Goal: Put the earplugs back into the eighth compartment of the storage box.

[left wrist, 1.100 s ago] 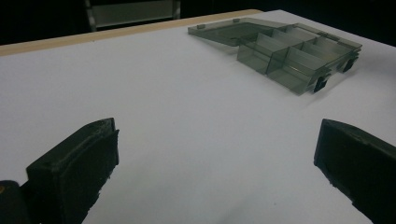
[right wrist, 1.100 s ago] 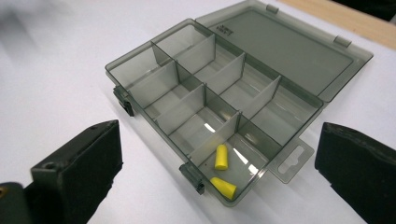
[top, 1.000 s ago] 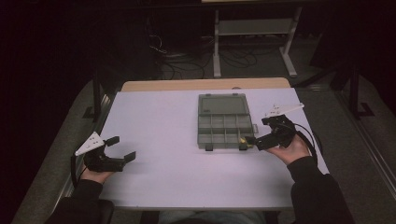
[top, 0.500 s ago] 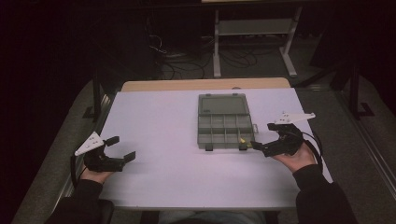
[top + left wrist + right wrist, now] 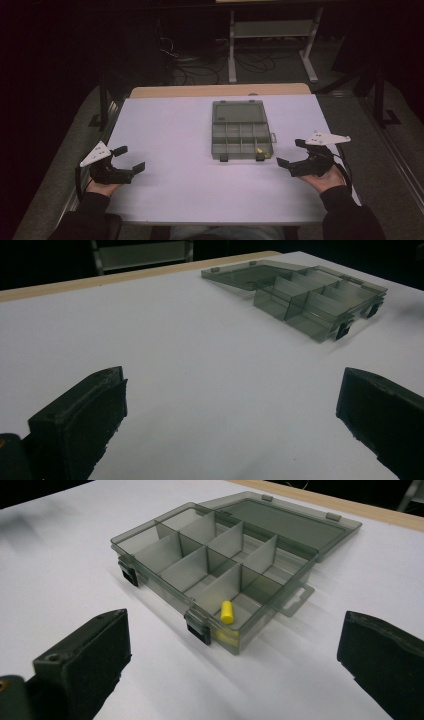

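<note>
**Box open, both grippers empty**

On the white table (image 5: 165,200) we see the grey compartment box (image 5: 240,137) (lid flat behind). Our left gripper (image 5: 127,159) and right gripper (image 5: 289,153) gape. A yellow peg (image 5: 227,612) lies in the near-right compartment.

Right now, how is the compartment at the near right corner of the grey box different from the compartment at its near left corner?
The near right compartment holds a small yellow piece, lying on its floor; the near left compartment is empty. The near right one sits closer to the right gripper, the near left one farther from it. Both are open-topped cells of the same grey box, each behind a black latch.
</note>
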{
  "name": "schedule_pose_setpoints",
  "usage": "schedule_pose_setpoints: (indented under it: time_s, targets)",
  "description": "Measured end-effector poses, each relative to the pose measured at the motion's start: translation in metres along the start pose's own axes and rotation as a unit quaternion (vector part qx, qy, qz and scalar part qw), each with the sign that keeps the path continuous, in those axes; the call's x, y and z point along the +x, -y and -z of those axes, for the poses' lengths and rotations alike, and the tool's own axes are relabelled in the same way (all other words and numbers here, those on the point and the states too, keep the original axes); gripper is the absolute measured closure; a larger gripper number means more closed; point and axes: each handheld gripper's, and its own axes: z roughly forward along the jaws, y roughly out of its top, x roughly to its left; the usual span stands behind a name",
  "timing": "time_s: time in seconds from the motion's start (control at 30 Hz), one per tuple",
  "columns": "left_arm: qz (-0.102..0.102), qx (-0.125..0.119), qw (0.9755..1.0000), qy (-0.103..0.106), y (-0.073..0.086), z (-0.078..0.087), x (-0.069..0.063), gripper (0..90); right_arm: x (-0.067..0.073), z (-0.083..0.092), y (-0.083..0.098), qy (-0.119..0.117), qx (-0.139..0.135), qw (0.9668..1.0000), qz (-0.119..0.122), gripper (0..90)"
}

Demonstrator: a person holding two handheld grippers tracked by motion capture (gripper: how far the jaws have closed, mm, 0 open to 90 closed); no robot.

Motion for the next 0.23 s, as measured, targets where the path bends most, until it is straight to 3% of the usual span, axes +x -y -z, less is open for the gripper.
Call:
schedule_pose_setpoints:
  time_s: [0.23]
  targets:
    - [-0.001, -0.003, 1.0, 0.003, -0.0003, 0.0, -0.0002, 0.0, -0.0012, 0.006, 0.0079, 0.008, -0.015, 0.9999, -0.004, 0.0]
